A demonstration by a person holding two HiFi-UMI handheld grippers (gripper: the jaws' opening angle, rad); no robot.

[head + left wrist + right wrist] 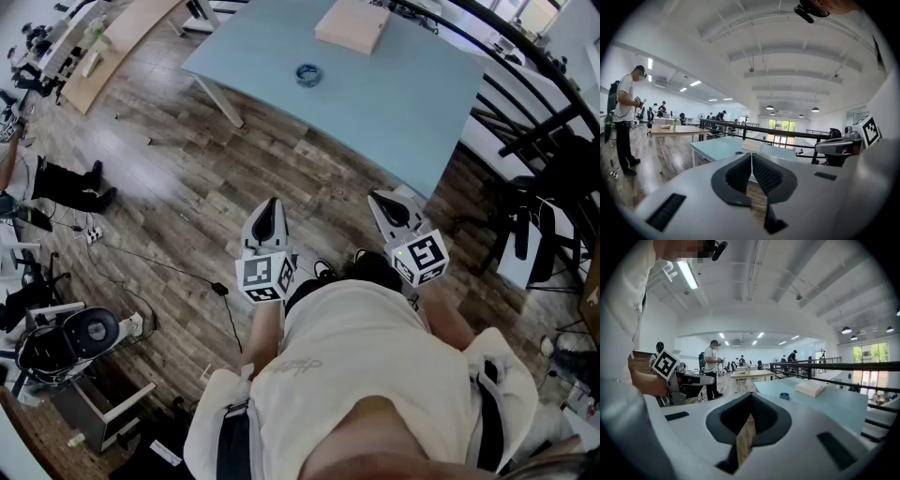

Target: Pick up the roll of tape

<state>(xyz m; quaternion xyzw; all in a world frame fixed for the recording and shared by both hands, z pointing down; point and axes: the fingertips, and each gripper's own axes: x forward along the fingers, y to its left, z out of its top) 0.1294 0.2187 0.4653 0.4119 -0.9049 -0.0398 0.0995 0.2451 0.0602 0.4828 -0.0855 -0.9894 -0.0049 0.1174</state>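
The roll of tape (307, 74) is a small blue-grey ring lying flat on the light blue table (394, 103), far ahead of both grippers. It shows small in the left gripper view (738, 153) and the right gripper view (784, 395). My left gripper (270, 202) and right gripper (379, 198) are held close to my body over the wooden floor, pointing toward the table. Both are shut with nothing between the jaws, as seen in the left gripper (751, 154) and right gripper (751, 394) views.
A flat cardboard box (352, 24) lies on the table beyond the tape. A black railing (525, 66) and chairs (530, 225) stand to the right. A wooden table (112, 42) is at far left, with cables (169, 267) on the floor. A person (623, 122) stands off left.
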